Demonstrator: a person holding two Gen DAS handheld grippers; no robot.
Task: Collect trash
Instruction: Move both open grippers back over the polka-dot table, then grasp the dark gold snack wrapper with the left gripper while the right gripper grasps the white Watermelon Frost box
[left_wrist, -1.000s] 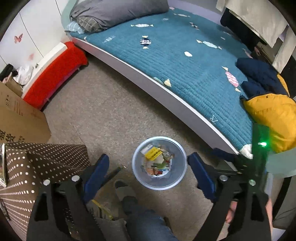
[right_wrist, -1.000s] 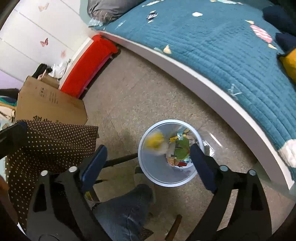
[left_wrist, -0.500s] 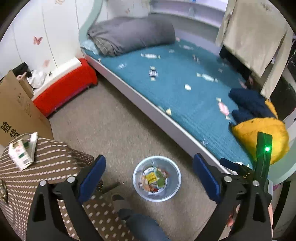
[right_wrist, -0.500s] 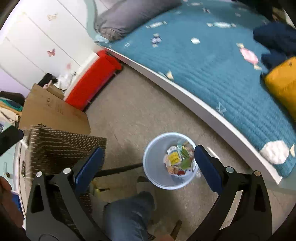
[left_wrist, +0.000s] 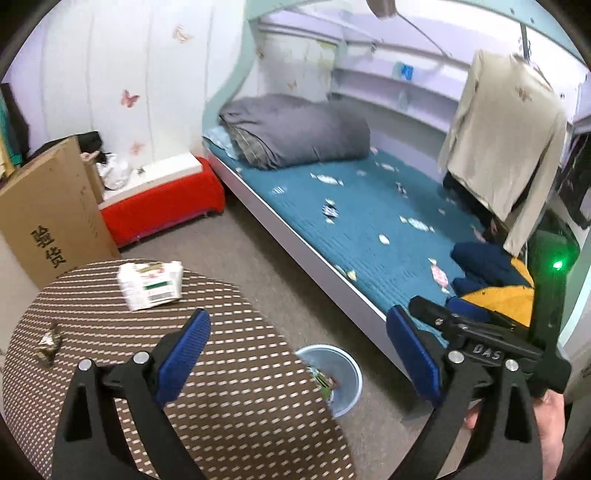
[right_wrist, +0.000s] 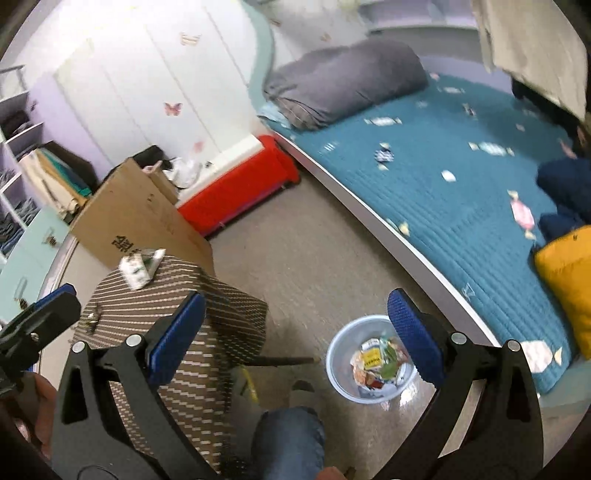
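Blue-padded left gripper (left_wrist: 299, 356) and right gripper (right_wrist: 295, 334), both spread wide and empty, above bin (right_wrist: 341, 349) holding wrappers (right_wrist: 376, 363).

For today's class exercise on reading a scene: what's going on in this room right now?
A person is collecting trash with a two-finger gripper in each hand. Both the left gripper and the right gripper are open, with nothing between their fingers. The bin on the floor by the bed already holds wrappers. On the round table lie a white packet and a small crumpled wrapper, not yet picked up.
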